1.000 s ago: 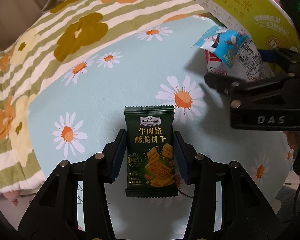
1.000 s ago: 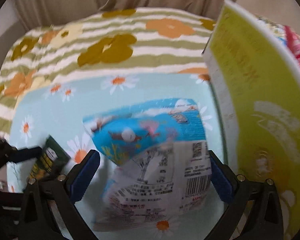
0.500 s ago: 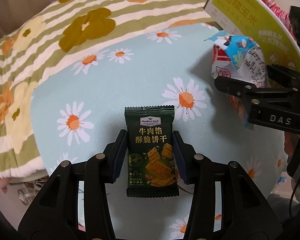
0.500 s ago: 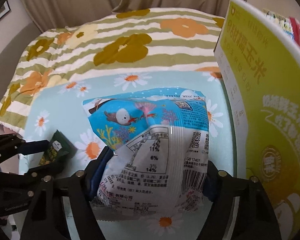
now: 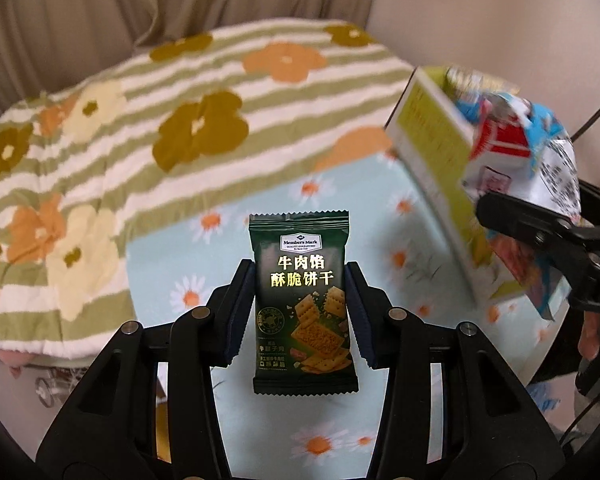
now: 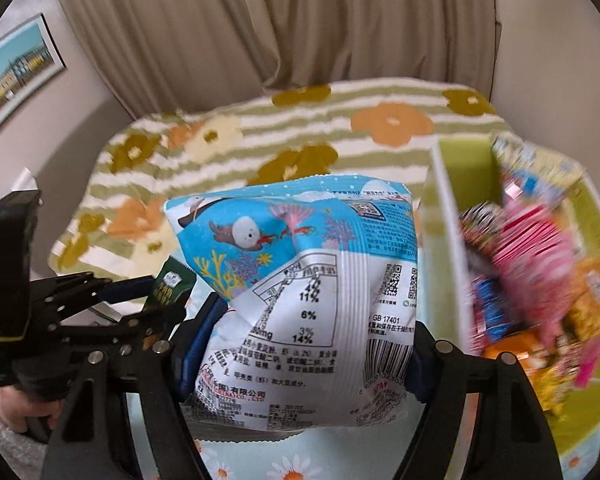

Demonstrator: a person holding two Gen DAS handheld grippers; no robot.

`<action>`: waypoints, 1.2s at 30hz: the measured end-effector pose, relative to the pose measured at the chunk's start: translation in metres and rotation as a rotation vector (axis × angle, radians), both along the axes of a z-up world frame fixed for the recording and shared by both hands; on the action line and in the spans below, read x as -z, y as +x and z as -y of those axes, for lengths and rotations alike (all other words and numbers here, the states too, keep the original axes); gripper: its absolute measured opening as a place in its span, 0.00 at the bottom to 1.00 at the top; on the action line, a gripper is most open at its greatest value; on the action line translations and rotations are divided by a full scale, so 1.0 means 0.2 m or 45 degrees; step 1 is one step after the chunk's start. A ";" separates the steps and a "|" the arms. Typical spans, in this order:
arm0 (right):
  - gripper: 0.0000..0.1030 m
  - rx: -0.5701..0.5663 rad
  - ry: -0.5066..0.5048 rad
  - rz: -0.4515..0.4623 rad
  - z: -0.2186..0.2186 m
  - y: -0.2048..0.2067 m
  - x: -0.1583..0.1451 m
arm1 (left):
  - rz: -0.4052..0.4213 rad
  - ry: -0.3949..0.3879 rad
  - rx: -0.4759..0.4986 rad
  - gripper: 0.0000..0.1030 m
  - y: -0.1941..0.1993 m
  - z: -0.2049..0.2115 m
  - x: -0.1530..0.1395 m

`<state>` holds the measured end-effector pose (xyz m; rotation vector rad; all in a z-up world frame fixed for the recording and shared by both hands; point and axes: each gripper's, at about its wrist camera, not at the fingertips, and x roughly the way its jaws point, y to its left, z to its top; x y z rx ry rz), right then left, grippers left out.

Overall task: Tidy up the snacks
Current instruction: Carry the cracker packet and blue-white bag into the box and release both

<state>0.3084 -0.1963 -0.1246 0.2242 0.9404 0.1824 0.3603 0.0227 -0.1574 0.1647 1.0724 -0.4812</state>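
My left gripper (image 5: 299,308) is shut on a dark green biscuit packet (image 5: 302,300) and holds it upright above the daisy-print cloth (image 5: 180,264). My right gripper (image 6: 300,344) is shut on a blue and white snack bag (image 6: 304,292), lifted above the cloth beside the yellow-green box (image 6: 440,216). The box holds several snack packets (image 6: 528,248). In the left wrist view the blue and white bag (image 5: 520,156) and the right gripper (image 5: 548,232) hang in front of the box (image 5: 432,136) at the right. In the right wrist view the left gripper (image 6: 140,300) with the green packet (image 6: 170,286) is at the left.
A striped flower blanket (image 5: 140,112) covers the bed behind the daisy cloth. Beige curtains (image 6: 280,28) hang at the back. A framed picture (image 6: 16,68) is on the left wall.
Both grippers have risen with their packets, well above the cloth. The right gripper has moved toward the box, whose inside now shows in its view.
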 end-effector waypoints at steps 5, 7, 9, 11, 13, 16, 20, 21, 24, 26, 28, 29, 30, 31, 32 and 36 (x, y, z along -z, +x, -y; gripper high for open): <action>0.71 0.024 -0.021 0.047 0.28 -0.09 -0.16 | 0.059 -0.051 -0.014 0.40 -0.03 0.20 -0.21; 0.71 0.027 -0.038 0.063 0.40 -0.13 -0.20 | 0.087 -0.075 -0.008 0.40 -0.06 0.33 -0.28; 0.71 0.034 -0.049 0.065 0.55 -0.16 -0.23 | 0.105 -0.091 -0.005 0.40 -0.10 0.49 -0.34; 0.71 0.038 -0.055 0.074 0.68 -0.18 -0.25 | 0.117 -0.111 0.006 0.40 -0.14 0.65 -0.38; 0.71 0.041 -0.070 0.080 0.81 -0.20 -0.25 | 0.126 -0.120 0.019 0.40 -0.17 0.80 -0.40; 0.71 0.035 -0.082 0.063 0.98 -0.22 -0.22 | 0.124 -0.135 0.031 0.40 -0.22 1.04 -0.41; 0.71 0.026 -0.107 0.026 1.17 -0.22 -0.17 | 0.073 -0.161 0.023 0.40 -0.27 1.29 -0.35; 0.71 0.022 -0.107 0.010 1.21 -0.22 -0.15 | 0.057 -0.161 0.018 0.40 -0.28 1.34 -0.33; 0.71 0.021 -0.075 -0.026 1.31 -0.22 -0.10 | 0.008 -0.143 0.013 0.40 -0.31 1.44 -0.26; 0.71 0.019 -0.054 -0.038 1.35 -0.22 -0.08 | -0.014 -0.132 0.012 0.44 -0.33 1.48 -0.22; 0.71 0.012 -0.039 -0.048 1.38 -0.22 -0.06 | -0.037 -0.115 0.010 0.72 -0.34 1.51 -0.18; 0.71 0.012 -0.033 -0.051 1.38 -0.22 -0.05 | -0.040 -0.109 0.008 0.95 -0.35 1.52 -0.17; 0.71 0.013 -0.028 -0.053 1.39 -0.22 -0.04 | -0.036 -0.108 0.009 1.00 -0.36 1.53 -0.16; 0.71 0.012 -0.024 -0.055 1.40 -0.21 -0.03 | -0.025 -0.105 0.010 1.00 -0.38 1.53 -0.15; 0.71 0.010 -0.021 -0.053 1.40 -0.21 -0.03 | -0.025 -0.094 0.007 1.00 -0.39 1.52 -0.14; 0.71 -0.014 -0.029 -0.060 1.38 -0.21 -0.03 | -0.032 -0.054 -0.045 1.00 -0.41 1.46 -0.12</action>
